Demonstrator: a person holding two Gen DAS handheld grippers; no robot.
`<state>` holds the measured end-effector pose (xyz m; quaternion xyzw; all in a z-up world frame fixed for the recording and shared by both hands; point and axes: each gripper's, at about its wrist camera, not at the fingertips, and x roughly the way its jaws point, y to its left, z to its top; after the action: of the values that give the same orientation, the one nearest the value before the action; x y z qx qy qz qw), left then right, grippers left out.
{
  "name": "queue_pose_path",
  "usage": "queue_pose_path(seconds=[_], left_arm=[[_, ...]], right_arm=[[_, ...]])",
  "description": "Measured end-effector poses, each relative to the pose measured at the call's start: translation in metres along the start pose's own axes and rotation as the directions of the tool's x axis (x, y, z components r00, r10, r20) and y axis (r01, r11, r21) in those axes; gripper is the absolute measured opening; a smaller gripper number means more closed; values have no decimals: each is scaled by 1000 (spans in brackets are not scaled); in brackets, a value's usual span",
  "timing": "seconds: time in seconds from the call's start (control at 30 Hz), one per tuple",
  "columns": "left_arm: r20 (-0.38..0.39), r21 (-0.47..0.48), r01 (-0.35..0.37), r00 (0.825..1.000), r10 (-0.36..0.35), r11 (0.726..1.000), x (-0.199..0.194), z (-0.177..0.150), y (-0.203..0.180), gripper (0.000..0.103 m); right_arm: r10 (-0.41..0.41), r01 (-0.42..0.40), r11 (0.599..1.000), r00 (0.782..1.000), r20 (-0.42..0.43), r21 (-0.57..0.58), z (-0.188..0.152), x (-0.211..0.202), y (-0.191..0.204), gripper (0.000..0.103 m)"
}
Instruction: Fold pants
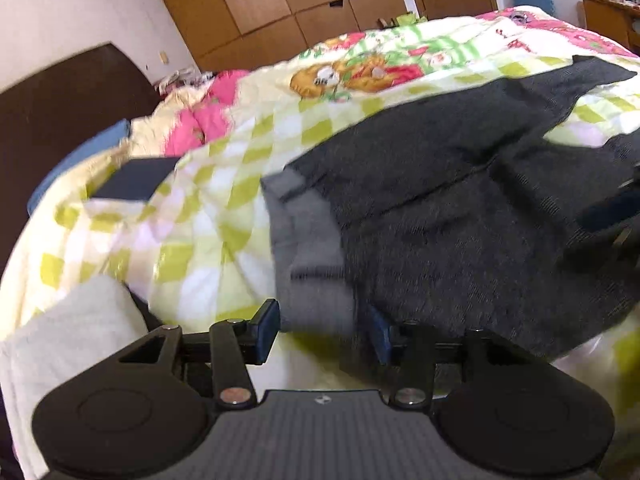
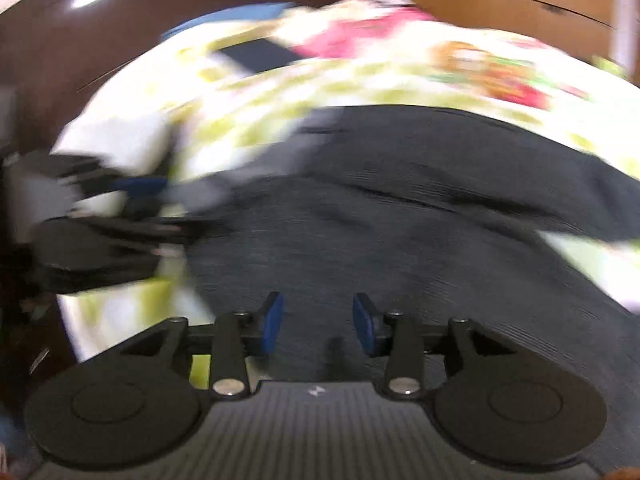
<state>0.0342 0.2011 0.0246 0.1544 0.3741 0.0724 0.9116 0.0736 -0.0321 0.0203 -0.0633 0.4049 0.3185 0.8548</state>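
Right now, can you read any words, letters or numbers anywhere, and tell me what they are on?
None can be read for sure.
Red marks on the quilt: they look like letters, too blurred to read.
Small pale emblem on the left gripper body: a logo shape, no letters.
The same emblem on the right gripper body: no letters.
Dark pants: no label showing.

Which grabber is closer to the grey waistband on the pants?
Left. The left gripper sits right at the grey waistband. The right gripper is over the dark pants, away from it.
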Motion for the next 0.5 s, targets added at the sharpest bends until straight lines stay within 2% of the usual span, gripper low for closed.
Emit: queue_pose_path(seconds=[0.07, 0.2, 0.27, 0.37, 0.5], left_arm=[[16, 15, 17, 1000, -18, 1000, -8, 9, -12, 61], [-1, 56, -37, 999, 37, 998, -11, 20, -32, 61], [-30, 32, -42, 999, 43, 999, -10, 25, -35, 61], [3, 24, -31, 1000, 31, 999, -17, 36, -55, 61], [64, 46, 73, 995, -76, 996, -22, 58, -103, 61]], right_arm=[[-101, 101, 991, 995, -2, 82, -14, -17, -48, 41], [-269, 259, 938, 963, 11, 229, -42, -58, -133, 41], [-352, 332, 900, 936, 23, 282, -54, -77, -167, 41], [-450, 412, 838, 893, 26, 358, -69, -100, -212, 43], [-556, 505, 749, 831, -7, 430, -86, -118, -262, 46]])
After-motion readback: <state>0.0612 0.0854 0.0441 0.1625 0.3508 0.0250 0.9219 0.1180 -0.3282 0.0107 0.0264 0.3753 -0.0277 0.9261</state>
